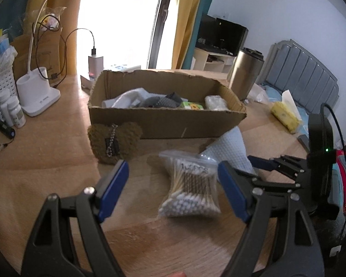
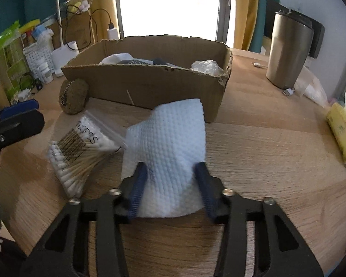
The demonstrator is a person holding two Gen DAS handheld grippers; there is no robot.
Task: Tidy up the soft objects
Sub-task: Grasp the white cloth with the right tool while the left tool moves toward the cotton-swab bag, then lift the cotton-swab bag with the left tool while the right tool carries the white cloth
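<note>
From the left wrist, the left gripper [image 1: 173,187] hung spread and empty over the bag of cotton swabs [image 1: 190,188] on the desk [image 1: 46,161] (light, slippery film, best pinched mid-bundle). From the right wrist, the right gripper [image 2: 171,185] pinched the soft white cloth [image 2: 170,147], limp and sure to drape.

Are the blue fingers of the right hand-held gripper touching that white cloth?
Touching. In the right wrist view both blue fingers of the right hand-held gripper press against the white cloth, which bunches between them.
</note>
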